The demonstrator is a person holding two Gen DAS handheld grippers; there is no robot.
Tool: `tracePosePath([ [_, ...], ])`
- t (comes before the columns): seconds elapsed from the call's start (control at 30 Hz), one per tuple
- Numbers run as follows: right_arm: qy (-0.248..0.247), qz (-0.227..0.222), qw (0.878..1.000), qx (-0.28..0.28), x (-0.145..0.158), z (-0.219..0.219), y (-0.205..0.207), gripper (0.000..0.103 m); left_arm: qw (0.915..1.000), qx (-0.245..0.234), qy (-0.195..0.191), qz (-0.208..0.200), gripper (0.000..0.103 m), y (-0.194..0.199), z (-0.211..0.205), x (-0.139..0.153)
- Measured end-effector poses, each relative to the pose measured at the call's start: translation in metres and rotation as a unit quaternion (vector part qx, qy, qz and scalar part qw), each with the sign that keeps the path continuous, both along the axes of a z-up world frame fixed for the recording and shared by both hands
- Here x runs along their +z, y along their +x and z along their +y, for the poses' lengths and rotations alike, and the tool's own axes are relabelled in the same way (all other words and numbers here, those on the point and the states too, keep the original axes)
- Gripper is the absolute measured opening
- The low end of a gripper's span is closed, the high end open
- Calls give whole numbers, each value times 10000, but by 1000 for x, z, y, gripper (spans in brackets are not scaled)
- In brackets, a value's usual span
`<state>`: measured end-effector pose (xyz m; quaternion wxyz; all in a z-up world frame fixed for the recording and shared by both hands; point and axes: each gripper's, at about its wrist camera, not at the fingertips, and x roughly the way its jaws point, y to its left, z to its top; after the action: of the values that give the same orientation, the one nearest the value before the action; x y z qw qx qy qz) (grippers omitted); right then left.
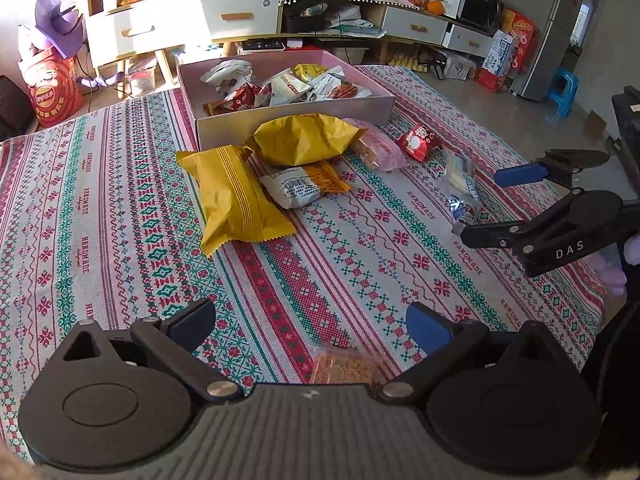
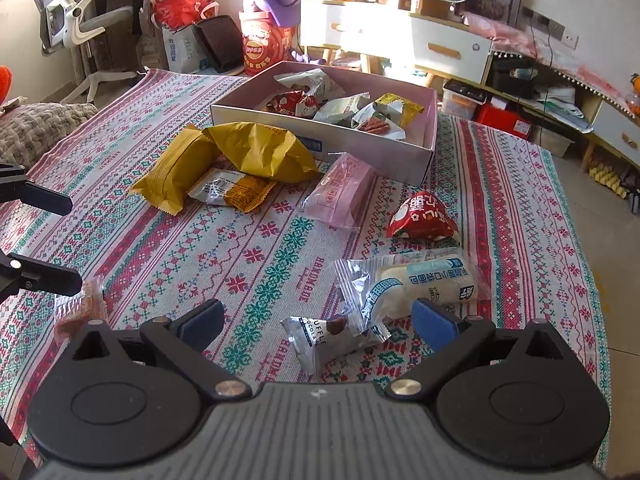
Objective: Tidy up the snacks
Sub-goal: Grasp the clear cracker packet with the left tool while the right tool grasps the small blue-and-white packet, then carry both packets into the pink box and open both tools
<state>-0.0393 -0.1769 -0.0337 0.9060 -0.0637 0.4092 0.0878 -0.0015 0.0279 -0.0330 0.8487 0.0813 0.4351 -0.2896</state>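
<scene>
- On patterned cloth (image 1: 120, 200): pink box (image 1: 296, 118) w/ several snacks inside, far side.
- Loose beside box: 2 yellow bags (image 1: 236, 196), pink pack (image 2: 340, 190), red pack (image 2: 420, 216).
- Left gripper (image 1: 312, 320): fingers spread, holding nothing, over orange pack (image 1: 344, 368).
- Right gripper (image 2: 316, 320): spread wide (nothing held), truffle pack (image 2: 320, 340) between fingers.

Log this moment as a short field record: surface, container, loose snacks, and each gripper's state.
surface: patterned tablecloth
container: open pink box, several wrapped snacks already inside
loose snacks: two yellow packets, white-and-orange packet, pink packet, red packet, clear bread packet, truffle chocolate packet, orange cracker packet
left gripper: open, holding nothing, above the cracker packet
right gripper: open, holding nothing, above the chocolate packet
task status: eight snacks not yet in the box
</scene>
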Motion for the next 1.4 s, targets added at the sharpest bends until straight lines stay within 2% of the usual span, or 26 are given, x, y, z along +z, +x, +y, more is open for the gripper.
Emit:
tracePosePath([
  [0.2,-52,117,9999,-94,-8,-3,2,100,9976,-424,242,491,102,-8,-11,-13],
  [0.27,-25,161,9997,-185,-9,-6,5,100,9965,-467,311,618,98,-9,-12,-17],
  [0.33,84,249,9992,-296,-10,-9,7,100,9955,-456,410,724,88,-9,-13,-22],
  [0.43,301,415,9978,-422,-15,-13,12,97,9940,-418,576,833,80,-8,-13,-27],
  [0.57,386,585,9960,-547,-25,-13,17,85,9938,-461,733,697,74,-11,-16,-28],
  [0.63,303,504,9968,-540,-27,-10,16,84,9935,-464,828,630,68,-11,-17,-28],
  [0.73,254,453,9977,-437,-26,-6,14,77,9932,-446,919,557,60,-11,-17,-28],
  [0.9,211,377,9987,-254,-23,-1,11,56,9930,-354,1039,426,41,-9,-17,-25],
  [1.1,101,287,9995,-12,-20,8,7,45,9935,-220,1043,403,41,-5,-16,-25],
  [1.33,64,230,9996,143,-18,14,2,42,9938,-136,1026,401,41,-4,-16,-24],
  [1.4,70,197,9995,226,-16,16,1,38,9938,-119,1032,403,41,-3,-16,-24],
])
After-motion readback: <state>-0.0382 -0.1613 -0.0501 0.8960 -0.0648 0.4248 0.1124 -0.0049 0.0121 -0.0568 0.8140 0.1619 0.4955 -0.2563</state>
